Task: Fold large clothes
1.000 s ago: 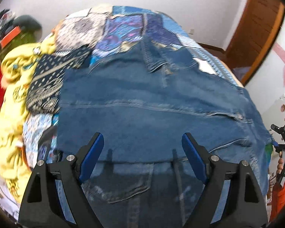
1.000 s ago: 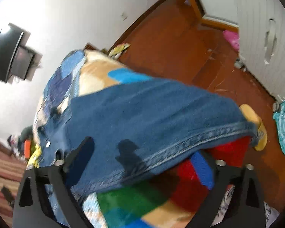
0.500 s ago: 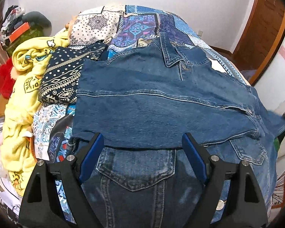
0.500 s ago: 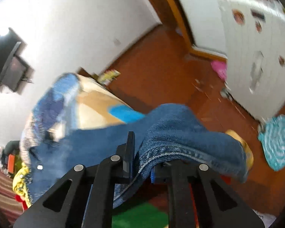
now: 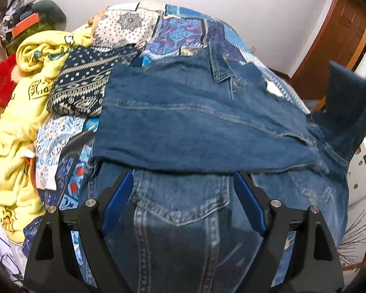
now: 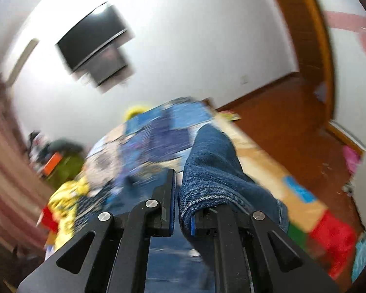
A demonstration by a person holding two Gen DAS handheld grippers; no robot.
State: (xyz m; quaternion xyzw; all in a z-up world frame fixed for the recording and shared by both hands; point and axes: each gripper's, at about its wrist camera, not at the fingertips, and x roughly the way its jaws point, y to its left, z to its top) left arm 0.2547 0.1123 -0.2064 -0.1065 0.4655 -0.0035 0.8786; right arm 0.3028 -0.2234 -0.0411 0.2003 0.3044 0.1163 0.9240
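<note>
A blue denim jacket [image 5: 195,127] lies spread on the patchwork bed cover [image 5: 178,31], one sleeve folded across its body, a chest pocket facing up near me. My left gripper [image 5: 183,195] is open and empty just above the jacket's near part. My right gripper [image 6: 183,193] is shut on a fold of the denim jacket [image 6: 212,161] and holds it up off the bed. In the left wrist view that lifted part [image 5: 346,102] rises at the right edge.
A yellow blanket [image 5: 19,112] and a dark patterned cloth [image 5: 83,85] lie on the bed's left side. A wooden door [image 5: 334,39] stands at the right. A wall television [image 6: 92,41] and wooden floor [image 6: 292,122] show in the blurred right wrist view.
My right gripper closed on the jacket's edge and lifted it upward. My left gripper drew back toward me, staying open, and the sleeve now lies folded across the jacket.
</note>
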